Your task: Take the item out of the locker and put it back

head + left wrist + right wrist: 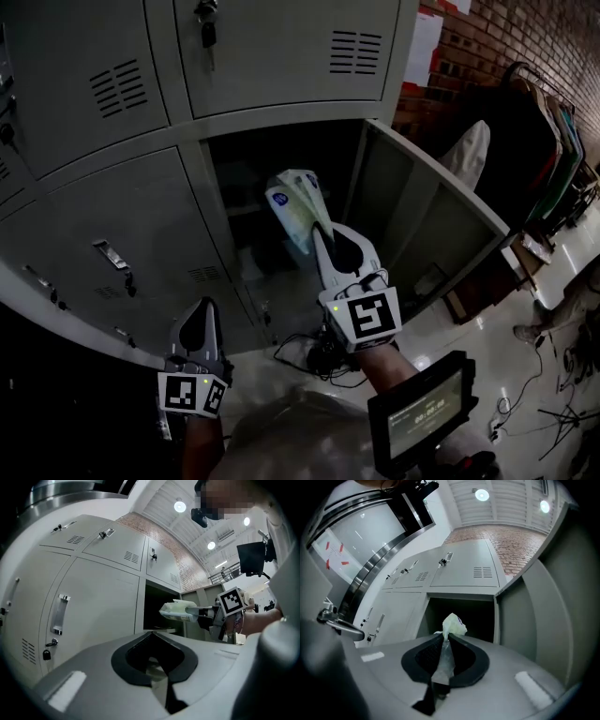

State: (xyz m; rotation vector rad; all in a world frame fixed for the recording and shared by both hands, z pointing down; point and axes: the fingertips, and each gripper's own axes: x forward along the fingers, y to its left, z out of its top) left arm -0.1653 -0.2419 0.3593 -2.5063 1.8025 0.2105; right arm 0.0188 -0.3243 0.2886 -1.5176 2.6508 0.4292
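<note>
Grey metal lockers (112, 216) stood in a bank, and one lower compartment (253, 178) was open, its door (422, 220) swung out to the right. The right gripper (323, 234) pointed at that dark opening with its fingers pinched tight on the thin edge of a pale plastic packet (295, 202). The packet stuck out past the fingertips and hung in the air at the mouth of the compartment, touching neither the shelf nor the door. The left gripper (202, 314) was lower and to the left, in front of the closed locker door beside the opening. Its fingers were together with nothing between them. A key (206, 28) hung in the lock of the locker above. Off to the right, a brick wall (534, 37) rose behind a rack of clothes (548, 141)
</note>
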